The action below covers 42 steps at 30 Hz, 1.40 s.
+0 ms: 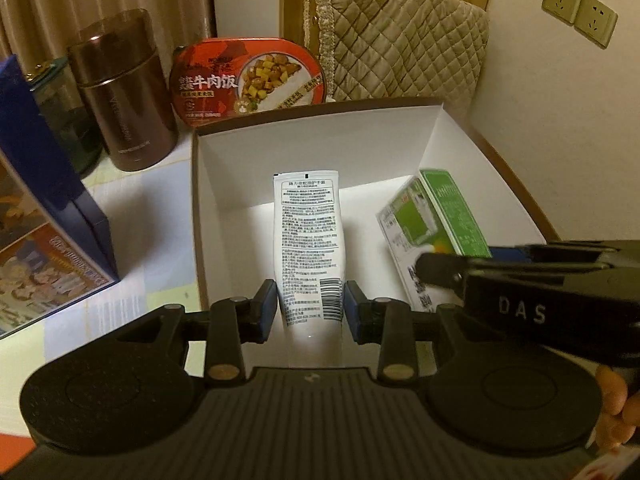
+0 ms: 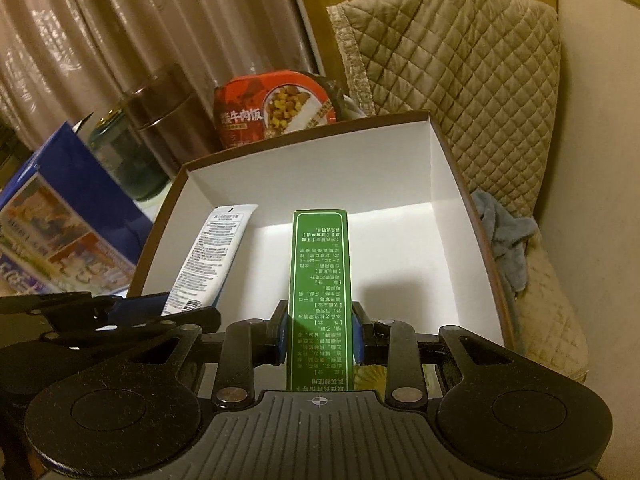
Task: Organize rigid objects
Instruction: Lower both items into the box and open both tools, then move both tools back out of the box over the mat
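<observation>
Blue-padded jaws of the left gripper (image 1: 310, 308) pinch a flat white printed tube (image 1: 308, 240); the right gripper (image 2: 320, 336) clamps a slim green carton (image 2: 320, 280). Both items hang tilted downward inside the white-lined cardboard box (image 2: 452, 184) on the table, near a red meal tub (image 1: 248, 80), brown flask (image 1: 124, 92) and quilted cover (image 1: 400, 36).

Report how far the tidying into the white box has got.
Done: nothing rests in the white box yet; its floor looks bare. In hand: the left gripper holds the white tube and the right gripper holds the green carton, both above the box interior. Left: set both down, then possibly the brown flask and red meal tub outside the box.
</observation>
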Available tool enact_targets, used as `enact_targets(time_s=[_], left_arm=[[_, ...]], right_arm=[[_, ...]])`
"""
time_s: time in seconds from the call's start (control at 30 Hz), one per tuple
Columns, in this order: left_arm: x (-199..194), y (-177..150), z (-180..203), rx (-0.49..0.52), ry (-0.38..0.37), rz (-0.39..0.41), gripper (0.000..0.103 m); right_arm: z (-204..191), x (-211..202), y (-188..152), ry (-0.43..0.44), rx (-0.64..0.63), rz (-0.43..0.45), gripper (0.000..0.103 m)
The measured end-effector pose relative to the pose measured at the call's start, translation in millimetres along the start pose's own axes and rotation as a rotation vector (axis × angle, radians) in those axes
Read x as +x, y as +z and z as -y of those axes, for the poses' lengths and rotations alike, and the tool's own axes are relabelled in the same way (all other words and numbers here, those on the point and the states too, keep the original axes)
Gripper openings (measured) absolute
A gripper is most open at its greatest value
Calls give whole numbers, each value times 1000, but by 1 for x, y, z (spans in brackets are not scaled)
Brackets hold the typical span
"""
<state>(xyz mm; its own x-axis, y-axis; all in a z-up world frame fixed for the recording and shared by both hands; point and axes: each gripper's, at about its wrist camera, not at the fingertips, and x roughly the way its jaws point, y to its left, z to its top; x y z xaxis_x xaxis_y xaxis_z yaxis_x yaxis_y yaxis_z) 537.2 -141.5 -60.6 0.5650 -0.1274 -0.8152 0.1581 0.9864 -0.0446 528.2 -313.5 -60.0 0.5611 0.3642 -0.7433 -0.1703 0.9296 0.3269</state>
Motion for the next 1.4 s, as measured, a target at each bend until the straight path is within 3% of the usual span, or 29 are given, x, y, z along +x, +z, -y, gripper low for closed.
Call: enact_targets(time_s=[0.17,0.3,0.87,1.4], left_arm=[[6,2,-4,-9,2,-10,35],[4,-1,-5,9,4,-13,36],[-19,-17,1,2,-35,-19,36],[-66,-32,5,-15,-47,19,36]], right_arm=[[6,11,6,47,52,44,29],[3,10,3,50,21,35,42],[10,-22,-22,28,3,21,47],[8,-62,-40,-14,-13,62,56]])
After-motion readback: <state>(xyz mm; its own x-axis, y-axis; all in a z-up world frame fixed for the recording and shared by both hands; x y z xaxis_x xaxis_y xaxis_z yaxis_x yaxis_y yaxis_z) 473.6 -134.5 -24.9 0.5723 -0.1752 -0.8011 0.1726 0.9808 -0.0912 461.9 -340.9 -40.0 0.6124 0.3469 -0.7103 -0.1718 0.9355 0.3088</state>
